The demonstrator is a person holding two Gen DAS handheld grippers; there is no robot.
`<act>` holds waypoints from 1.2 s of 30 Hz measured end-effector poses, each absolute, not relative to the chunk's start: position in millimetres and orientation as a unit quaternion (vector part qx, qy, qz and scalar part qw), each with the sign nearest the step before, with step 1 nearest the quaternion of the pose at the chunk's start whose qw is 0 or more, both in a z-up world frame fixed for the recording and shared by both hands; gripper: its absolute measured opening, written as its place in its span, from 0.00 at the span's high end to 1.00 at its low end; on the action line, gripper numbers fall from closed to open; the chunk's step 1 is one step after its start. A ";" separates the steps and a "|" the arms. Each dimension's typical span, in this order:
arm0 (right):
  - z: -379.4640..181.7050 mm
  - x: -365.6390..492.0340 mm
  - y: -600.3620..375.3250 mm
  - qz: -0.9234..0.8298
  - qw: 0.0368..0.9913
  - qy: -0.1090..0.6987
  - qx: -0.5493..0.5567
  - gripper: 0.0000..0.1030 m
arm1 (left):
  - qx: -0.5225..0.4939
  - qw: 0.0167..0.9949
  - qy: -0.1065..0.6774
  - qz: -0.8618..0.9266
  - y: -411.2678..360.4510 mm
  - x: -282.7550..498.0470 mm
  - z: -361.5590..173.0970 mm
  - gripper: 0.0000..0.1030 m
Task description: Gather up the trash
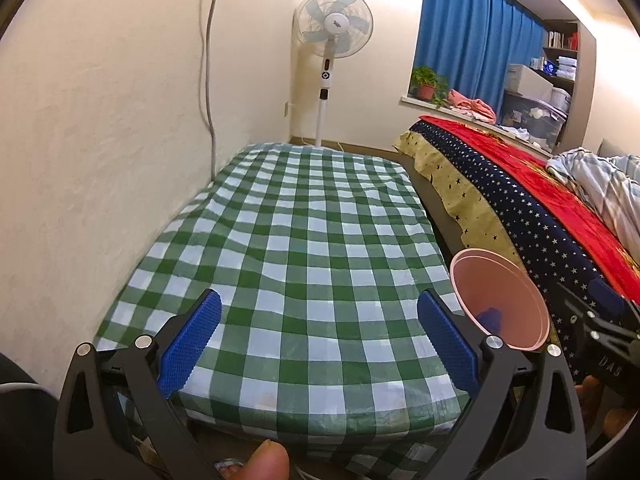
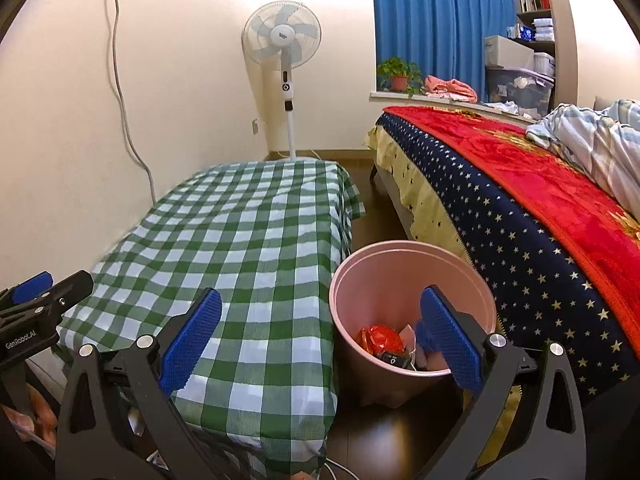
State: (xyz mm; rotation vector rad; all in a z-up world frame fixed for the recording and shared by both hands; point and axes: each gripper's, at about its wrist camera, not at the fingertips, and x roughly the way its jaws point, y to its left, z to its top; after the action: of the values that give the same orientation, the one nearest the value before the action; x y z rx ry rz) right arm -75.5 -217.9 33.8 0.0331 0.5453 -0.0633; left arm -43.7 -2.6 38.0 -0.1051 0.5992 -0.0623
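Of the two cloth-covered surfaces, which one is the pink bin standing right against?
The green-checked table: the pink bin stands on the floor touching its hanging cloth. The bed with the starry blanket lies across a gap.

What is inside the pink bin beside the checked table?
The pink bin holds a red wrapper, a dark packet and pale scraps. The right gripper's finger covers the rest.

Both views look forward and downward along their own tool's blue fingers, from close above the near end of the checked surface [image 1: 288, 240]. The left wrist view sits over the surface's middle; the right wrist view sits further right, over the pink bin [image 2: 400, 280]. They share the surface, the fan [image 1: 334, 24], the blue curtain [image 2: 436, 20], the bed [image 2: 520, 200] and the bin.
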 end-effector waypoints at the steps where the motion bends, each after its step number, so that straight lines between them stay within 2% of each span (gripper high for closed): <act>1: 32.1 -73.1 -218.6 -0.034 0.962 0.272 0.017 0.05 | -0.050 0.953 0.296 -0.031 -4.5 -43.0 36.4 0.08; 36: 15.7 -50.8 -213.0 -0.031 0.954 0.297 0.023 0.05 | -0.046 0.947 0.315 -0.035 -14.8 -34.5 18.8 0.08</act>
State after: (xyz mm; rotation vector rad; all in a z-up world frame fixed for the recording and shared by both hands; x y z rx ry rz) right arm -50.8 -213.0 15.7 0.0473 0.6026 -0.0621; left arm -34.5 -14.8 18.8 -0.0935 0.6404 -0.0722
